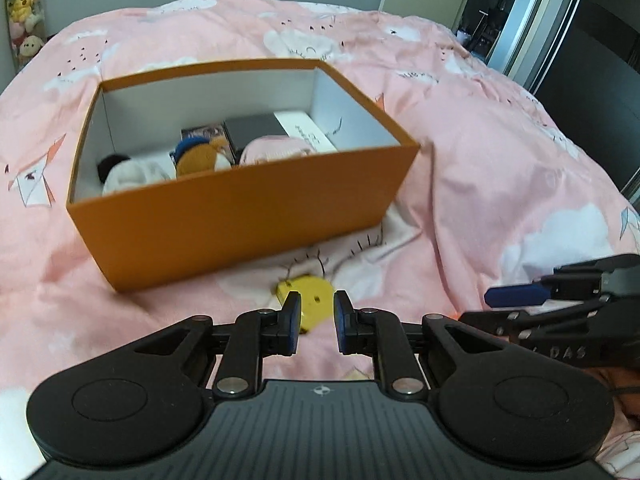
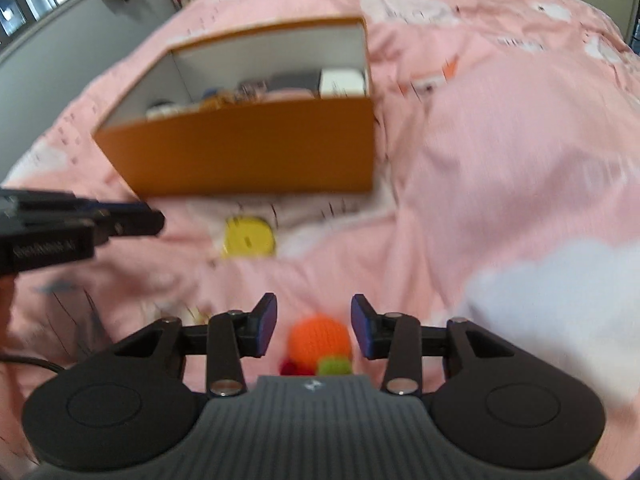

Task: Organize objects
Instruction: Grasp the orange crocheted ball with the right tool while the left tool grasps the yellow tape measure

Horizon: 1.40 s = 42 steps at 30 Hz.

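An open orange box (image 1: 240, 220) (image 2: 260, 152) stands on the pink bed cover (image 1: 500, 152). Inside it lie plush toys (image 1: 196, 160), a black case (image 1: 256, 128) and a white carton (image 1: 308, 132). A flat yellow piece (image 1: 316, 296) (image 2: 249, 236) rests on the cover in front of the box. My left gripper (image 1: 316, 308) (image 2: 156, 220) hovers just short of it, jaws narrow and shut on nothing. My right gripper (image 2: 314, 312) (image 1: 488, 306) is open above an orange crocheted ball (image 2: 320, 338) with green and red bits; the pads do not touch it.
The bed cover is rumpled, with a raised fold (image 2: 500, 140) to the right of the box. A shelf of plush toys (image 1: 24, 12) stands at the far left. A doorway (image 1: 492, 12) and a dark sliding door (image 1: 600, 60) lie beyond the bed's far right.
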### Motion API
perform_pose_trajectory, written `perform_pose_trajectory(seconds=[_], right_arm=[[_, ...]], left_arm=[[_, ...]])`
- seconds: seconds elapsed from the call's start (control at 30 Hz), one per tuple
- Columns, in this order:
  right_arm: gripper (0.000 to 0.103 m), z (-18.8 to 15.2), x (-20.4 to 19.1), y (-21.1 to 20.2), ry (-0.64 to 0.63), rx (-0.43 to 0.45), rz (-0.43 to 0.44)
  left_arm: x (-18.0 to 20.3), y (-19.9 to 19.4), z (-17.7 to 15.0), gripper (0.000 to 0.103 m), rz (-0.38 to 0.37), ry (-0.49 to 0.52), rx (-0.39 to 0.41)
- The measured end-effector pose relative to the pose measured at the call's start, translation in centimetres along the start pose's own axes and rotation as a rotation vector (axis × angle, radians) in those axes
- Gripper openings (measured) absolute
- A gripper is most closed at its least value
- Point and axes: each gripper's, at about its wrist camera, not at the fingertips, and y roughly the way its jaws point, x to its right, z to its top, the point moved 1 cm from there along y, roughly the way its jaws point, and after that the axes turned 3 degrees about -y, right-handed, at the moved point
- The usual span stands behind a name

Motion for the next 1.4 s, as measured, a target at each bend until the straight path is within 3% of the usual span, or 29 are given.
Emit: perform_pose_trajectory(seconds=[0.27, 0.33, 0.43, 0.47, 0.63, 0.77, 0.97, 1.27, 1.4], right_arm=[[0.047, -1.3, -0.2, 2.2, -0.002, -0.079, -0.014], [0.042, -1.4, 0.0, 2.9, 0.010, -0.103, 0.004], [0.042, -1.4, 0.2, 2.7, 0.014, -0.089, 0.011], [0.042, -1.2, 0.2, 2.3, 0.008, -0.074, 0.012], [0.042, 1.7, -0.3, 0.9, -0.054, 0.046, 0.035], [0.042, 4.0, 0.5, 2.7, -0.046, 0.080, 0.009], [0.042, 3.8, 2.0, 5.5, 0.009, 0.065, 0.040], [0.045, 2.9, 4.3, 7.6, 0.130, 0.027, 0.130], [0.046, 2.9, 4.6, 8.3, 0.144, 0.016, 0.154]], left_arm=[[0.3, 0.7, -1.9, 0.019, -0.013, -0.042, -0.071], [0.1, 0.8, -1.9, 0.019, -0.022, -0.057, -0.080], [-0.3, 1.2, -1.8, 0.019, -0.043, -0.080, -0.090], [-0.4, 1.3, -1.6, 0.021, -0.049, -0.088, -0.092], [-1.0, 1.8, 0.5, 0.048, -0.075, -0.137, -0.030], [-0.8, 4.0, 1.8, 0.052, -0.071, -0.190, -0.065], [0.4, 8.2, 0.8, 0.053, 0.006, -0.164, -0.174], [0.5, 11.1, 0.9, 0.053, 0.107, -0.154, -0.234], [0.8, 11.9, 1.1, 0.060, 0.131, -0.144, -0.243]])
